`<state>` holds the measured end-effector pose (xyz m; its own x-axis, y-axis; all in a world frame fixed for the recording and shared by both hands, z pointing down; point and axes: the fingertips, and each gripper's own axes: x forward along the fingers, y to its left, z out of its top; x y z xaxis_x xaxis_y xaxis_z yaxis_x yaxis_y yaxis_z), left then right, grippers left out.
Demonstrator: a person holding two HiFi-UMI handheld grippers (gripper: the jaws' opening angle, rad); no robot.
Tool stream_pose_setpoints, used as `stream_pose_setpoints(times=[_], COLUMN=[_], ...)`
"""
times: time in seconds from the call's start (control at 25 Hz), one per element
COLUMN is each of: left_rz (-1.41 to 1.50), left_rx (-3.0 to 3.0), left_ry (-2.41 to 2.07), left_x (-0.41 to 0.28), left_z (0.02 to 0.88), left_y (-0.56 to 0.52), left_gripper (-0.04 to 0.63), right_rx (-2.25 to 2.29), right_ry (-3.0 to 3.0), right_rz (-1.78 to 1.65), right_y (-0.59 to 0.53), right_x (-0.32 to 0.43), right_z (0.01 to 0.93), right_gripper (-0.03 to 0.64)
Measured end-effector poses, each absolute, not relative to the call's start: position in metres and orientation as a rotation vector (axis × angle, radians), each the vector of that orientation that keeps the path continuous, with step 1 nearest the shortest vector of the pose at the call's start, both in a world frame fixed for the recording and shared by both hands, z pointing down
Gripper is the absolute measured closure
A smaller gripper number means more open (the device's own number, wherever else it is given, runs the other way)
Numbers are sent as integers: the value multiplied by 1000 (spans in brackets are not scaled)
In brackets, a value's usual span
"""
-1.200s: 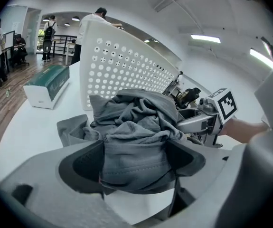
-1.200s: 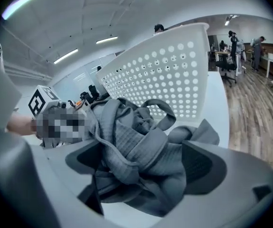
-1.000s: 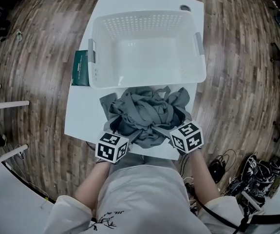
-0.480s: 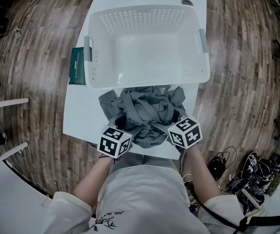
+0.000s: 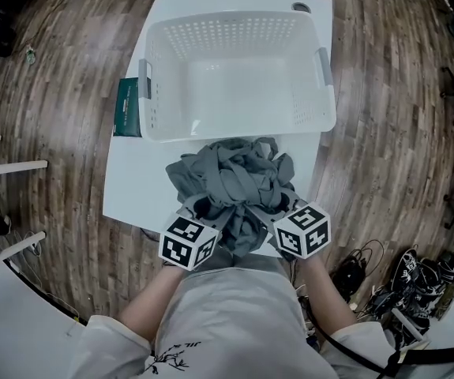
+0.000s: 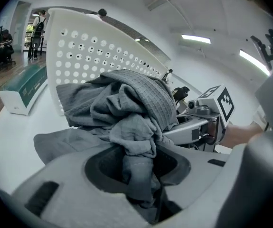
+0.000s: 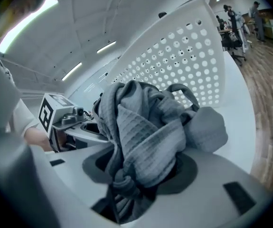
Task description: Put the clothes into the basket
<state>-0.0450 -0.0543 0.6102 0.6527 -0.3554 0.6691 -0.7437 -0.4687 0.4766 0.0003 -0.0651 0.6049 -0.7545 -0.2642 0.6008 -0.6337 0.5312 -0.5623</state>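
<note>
**A:** Where are the clothes right now?

**B:** The grey clothes (image 5: 230,176) sit in one bunched heap on the white table (image 5: 128,188), at the 6 o'clock side of the white basket (image 5: 234,24). The heap's far edge is right up against the basket's near wall, but all of it is outside the basket. A flap at the heap's 6 o'clock edge reaches the near edge of the table.

**A:** And the grippers?

**B:** The left gripper (image 6: 141,177) is at the heap's 7 o'clock and the right gripper (image 7: 131,184) is at its 5 o'clock. Both point in toward 12. The jaws of each have just been closing, and both are now clamped on the cloth. In the left gripper view a twisted strip runs down between the jaws. In the right gripper view a ribbed fold is pinched between them, and the rest of the heap bulges up in front.

**A:** So the heap lies between the two?

**B:** Yes, it is held from both sides.

**A:** Anything else nearby?

**B:** A green box (image 5: 127,106) lies at the basket's 9 o'clock, just beside its handle. Wooden floor (image 5: 61,133) surrounds the table.
</note>
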Motion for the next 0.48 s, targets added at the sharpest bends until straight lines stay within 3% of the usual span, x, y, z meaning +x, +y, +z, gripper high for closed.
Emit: stream_pose_setpoints(times=[0.48], left_rz=[554], left_rx=[2242], left_ry=[-909], left_x=[-43], left_z=[534], left_y=[-50], left_gripper=[448], right_rx=[823], right_ry=[-2454], right_rz=[979], right_y=[-59], right_x=[2], right_z=[527], right_gripper=[407])
